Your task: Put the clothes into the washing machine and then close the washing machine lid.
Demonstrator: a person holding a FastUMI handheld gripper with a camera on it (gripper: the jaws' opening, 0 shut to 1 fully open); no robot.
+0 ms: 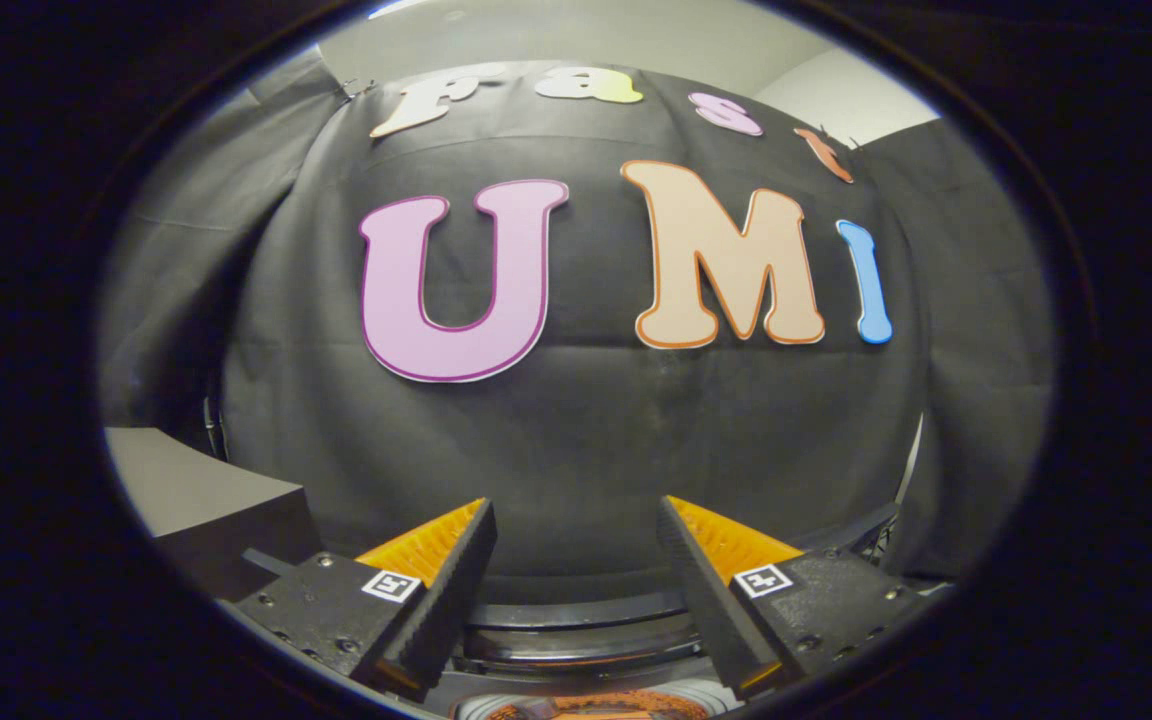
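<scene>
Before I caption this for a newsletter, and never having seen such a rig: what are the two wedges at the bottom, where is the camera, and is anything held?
The camera rides on a handheld gripper and looks forward along its two fingers; those are the wedges. They stand apart with nothing between them, so nothing is held. Each carries a small square marker tag. Beyond them hangs the booth's black cloth wall. Below and between the fingers curves a dark round rim, probably the washing machine's opening, though too little shows to be sure; something orange sits under it. To the left stands a grey box. I can make out no clothes.
</scene>
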